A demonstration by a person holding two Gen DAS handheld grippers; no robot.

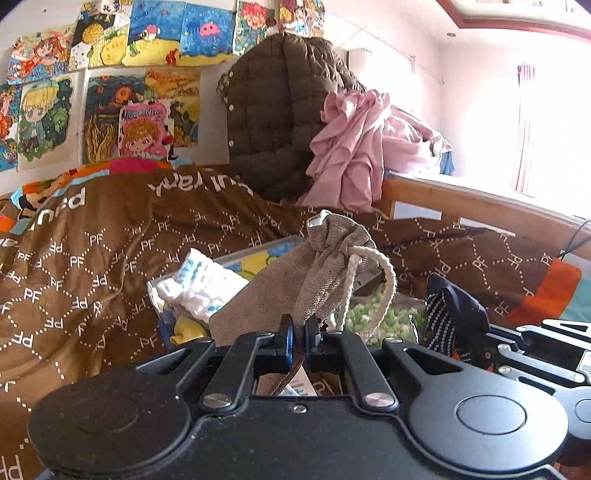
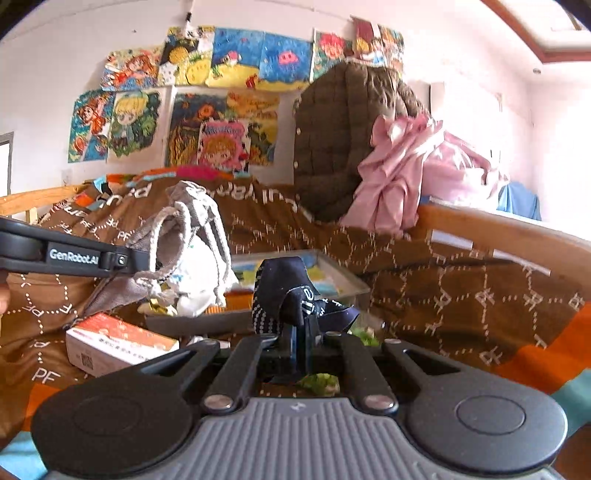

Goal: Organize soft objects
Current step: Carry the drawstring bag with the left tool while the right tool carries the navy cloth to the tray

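While both grippers are raised over the bed, the left gripper [image 1: 300, 329] has its jaws clamped on a grey burlap drawstring pouch [image 1: 317, 280], which stands up from the jaws with its gathered neck at the top and its white cord [image 1: 384, 291] looping down the right side. From the right wrist view the same pouch [image 2: 192, 236] hangs off the tip of the left tool, which reaches in from the left edge.

The right gripper [image 2: 301, 332] has its jaws closed on a navy sock [image 2: 291, 291] with white dots and white lettering; the fabric bunches up above the jaws and one end trails to the right. In the left wrist view this sock [image 1: 448, 314] shows just right of the pouch.

Behind both held items lies a shallow clear tray [image 2: 347, 273] with a colourful picture on its floor, resting on the bed. A white knitted piece with blue specks [image 1: 199, 288] lies at the tray's left end. Something pale green and fluffy [image 1: 391, 321] sits below the sock, close in front of the tray. A small orange and white box [image 2: 118, 341] lies on the blanket to the left.

The bed is covered with a brown blanket [image 1: 92, 258] printed with white letters. Farther back, a dark quilted jacket [image 1: 273, 110] and a pink cloth [image 1: 354, 155] are heaped by the wooden bed rail [image 1: 461, 203], and bright drawings [image 1: 155, 33] cover the wall.
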